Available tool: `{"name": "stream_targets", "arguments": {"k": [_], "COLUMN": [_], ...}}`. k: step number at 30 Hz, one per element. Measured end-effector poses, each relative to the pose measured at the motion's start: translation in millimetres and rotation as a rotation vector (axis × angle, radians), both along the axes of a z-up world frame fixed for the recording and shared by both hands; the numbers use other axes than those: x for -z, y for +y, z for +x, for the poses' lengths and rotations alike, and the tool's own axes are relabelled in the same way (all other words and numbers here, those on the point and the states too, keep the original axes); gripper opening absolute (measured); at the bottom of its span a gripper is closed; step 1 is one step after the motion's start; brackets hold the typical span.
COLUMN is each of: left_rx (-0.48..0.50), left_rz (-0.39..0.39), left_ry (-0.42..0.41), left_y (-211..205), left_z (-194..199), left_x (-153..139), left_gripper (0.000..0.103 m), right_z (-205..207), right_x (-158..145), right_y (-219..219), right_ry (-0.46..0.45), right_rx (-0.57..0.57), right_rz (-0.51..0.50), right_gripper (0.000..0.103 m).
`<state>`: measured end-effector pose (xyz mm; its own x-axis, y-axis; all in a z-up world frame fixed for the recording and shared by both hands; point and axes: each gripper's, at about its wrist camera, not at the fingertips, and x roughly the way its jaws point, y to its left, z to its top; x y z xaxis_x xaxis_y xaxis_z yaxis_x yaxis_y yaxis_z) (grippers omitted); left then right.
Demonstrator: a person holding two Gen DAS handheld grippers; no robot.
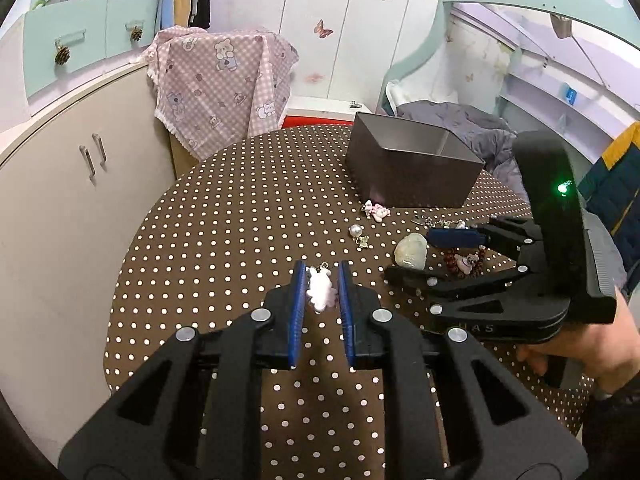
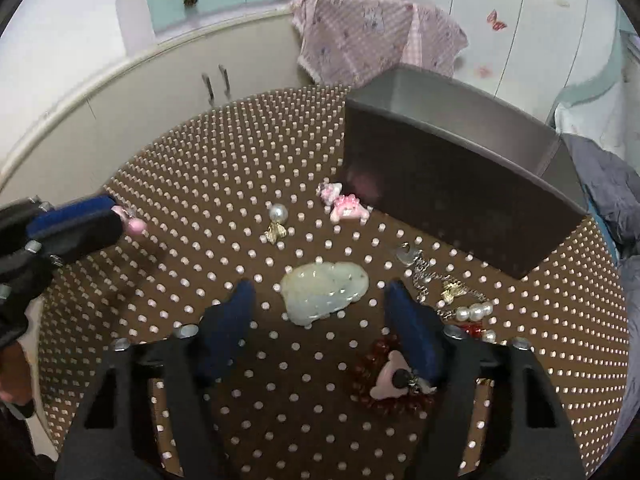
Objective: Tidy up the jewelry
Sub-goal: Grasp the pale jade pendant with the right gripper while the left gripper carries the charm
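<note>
Gripping a pale pink charm (image 1: 320, 288) between its blue pads, the left gripper (image 1: 321, 276) is seen closed on the piece just above the dotted tablecloth (image 1: 224, 216); in the right wrist view the same charm shows at the far left, poking out past the pad. Whether it is lifted clear or touching the cloth cannot be told. Nothing can be made out inside the grey box (image 1: 416, 168), whose floor is hidden, so the task is judged to be at an early stage: one piece is held, the rest is still loose.

Moving rightward across the cloth, a pearl pendant with a small gold charm (image 2: 277, 222) is seen alone, then a pair of pink figurines (image 2: 344, 202) just beside the box's near wall. A pale green jade carving (image 2: 322, 294) lies between the widely parted fingers of the right gripper (image 2: 322, 312), which holds nothing. Under its right finger a red bead bracelet with a pink bear charm (image 2: 390, 380) is partly covered. Farther right a silver chain with pearls (image 2: 452, 292) is tangled close to the box.

The box's tall near wall must be cleared for any drop, and the right gripper stands between the left one and the box.
</note>
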<state>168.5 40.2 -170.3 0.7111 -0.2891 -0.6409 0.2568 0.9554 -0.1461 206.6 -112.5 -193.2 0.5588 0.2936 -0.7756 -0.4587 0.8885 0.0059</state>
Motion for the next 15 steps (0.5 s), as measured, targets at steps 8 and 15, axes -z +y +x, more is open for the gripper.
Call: {"name": "stream_targets", "arguments": {"k": [8, 15], "left_rx": [-0.001, 0.020], "left_rz": [-0.007, -0.004], "left_ry": [-0.014, -0.054], "left_y": [1, -7], "left_z": [-2, -5], "left_x": [-6, -23], "left_gripper": [0.016, 0.016], "right_z": [-23, -48], "right_x": [-10, -67], "right_y": [-15, -41], "right_ry": [-0.003, -0.103], "right_rx": [-0.027, -0.001], "right_rz": [0.074, 0.168], "right_gripper": [0.041, 0.041]}}
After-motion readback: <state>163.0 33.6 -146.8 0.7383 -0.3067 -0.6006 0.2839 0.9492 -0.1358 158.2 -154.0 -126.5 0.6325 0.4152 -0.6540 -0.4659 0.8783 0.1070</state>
